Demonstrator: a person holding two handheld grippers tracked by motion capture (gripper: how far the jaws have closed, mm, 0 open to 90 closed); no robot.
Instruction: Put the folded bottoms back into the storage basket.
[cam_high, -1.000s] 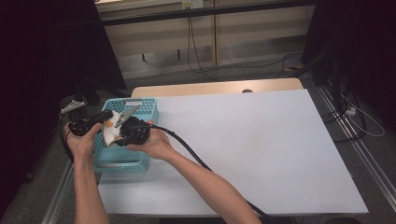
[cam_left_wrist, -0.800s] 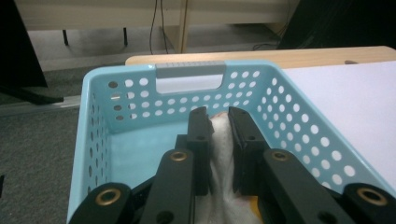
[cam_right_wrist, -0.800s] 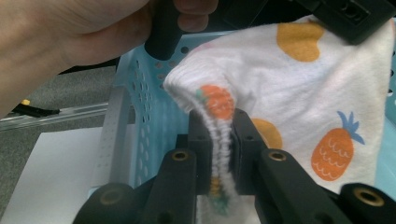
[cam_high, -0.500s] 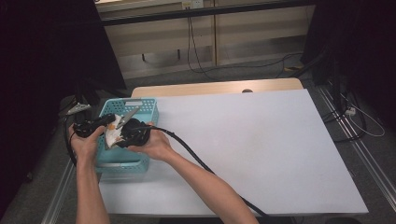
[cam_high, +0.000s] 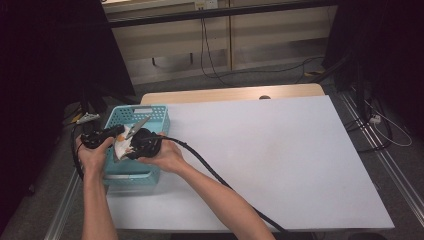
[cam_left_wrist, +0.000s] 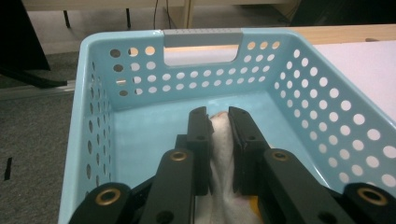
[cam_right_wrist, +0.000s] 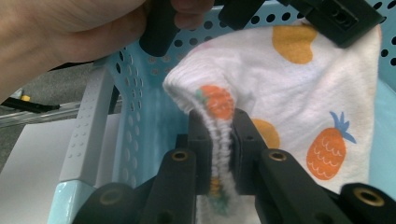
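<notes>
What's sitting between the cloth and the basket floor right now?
Nothing: in the left gripper view the cloth, pinched by the left hand-held gripper, hangs over bare floor of the basket.

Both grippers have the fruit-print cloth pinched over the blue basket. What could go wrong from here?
1. The right gripper pinches only a thin folded edge of the cloth, so a pull might slip it free.
2. The left gripper holds another edge; pulling the two apart unevenly might tear one grip loose.
3. The basket sits at the table's left edge; a snag on its wall may drag it off.
</notes>
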